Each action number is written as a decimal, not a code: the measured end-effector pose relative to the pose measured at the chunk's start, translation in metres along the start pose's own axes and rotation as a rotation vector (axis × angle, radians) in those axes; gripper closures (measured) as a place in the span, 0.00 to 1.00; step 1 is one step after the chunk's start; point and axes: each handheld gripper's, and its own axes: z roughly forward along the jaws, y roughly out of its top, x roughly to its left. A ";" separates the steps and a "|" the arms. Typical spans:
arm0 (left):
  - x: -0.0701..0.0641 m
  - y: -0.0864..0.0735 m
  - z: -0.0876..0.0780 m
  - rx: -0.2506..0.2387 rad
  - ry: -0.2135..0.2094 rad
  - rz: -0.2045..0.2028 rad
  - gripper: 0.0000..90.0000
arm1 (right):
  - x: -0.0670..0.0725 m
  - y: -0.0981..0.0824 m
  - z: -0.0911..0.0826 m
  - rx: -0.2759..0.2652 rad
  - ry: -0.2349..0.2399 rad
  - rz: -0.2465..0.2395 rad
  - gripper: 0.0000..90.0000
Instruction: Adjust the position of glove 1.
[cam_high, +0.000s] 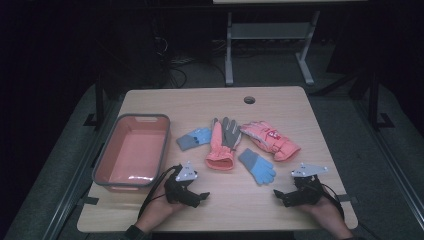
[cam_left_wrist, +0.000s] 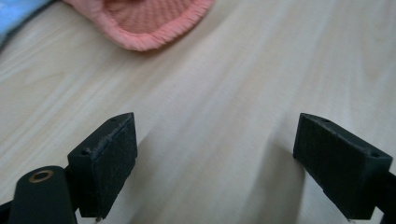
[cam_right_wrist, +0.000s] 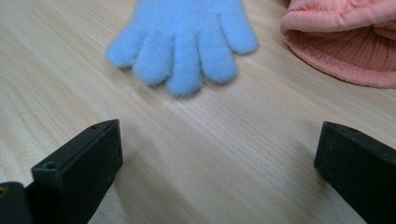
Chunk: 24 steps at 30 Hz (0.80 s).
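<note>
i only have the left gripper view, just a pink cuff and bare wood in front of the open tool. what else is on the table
Observer: Four gloves lie mid-table: two pink and two blue.
Operator: anything to drop them in
Observer: Yes, a pink bin stands at the table's left side, with nothing visible inside.
Operator: where's the right tool
Observer: The right tool rests low near the table's front right, jaws open, pointed at the nearer blue glove's fingertips.
</note>
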 end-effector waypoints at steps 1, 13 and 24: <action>0.000 -0.001 -0.001 -0.001 -0.002 0.006 0.14 | 0.000 0.000 0.000 0.000 0.000 0.000 0.00; -0.004 -0.004 -0.003 -0.008 -0.026 0.013 0.14 | -0.001 0.000 -0.001 -0.012 0.020 -0.015 0.06; -0.003 -0.004 -0.004 -0.004 -0.032 0.023 0.14 | 0.001 0.014 -0.014 -0.045 0.056 0.012 0.46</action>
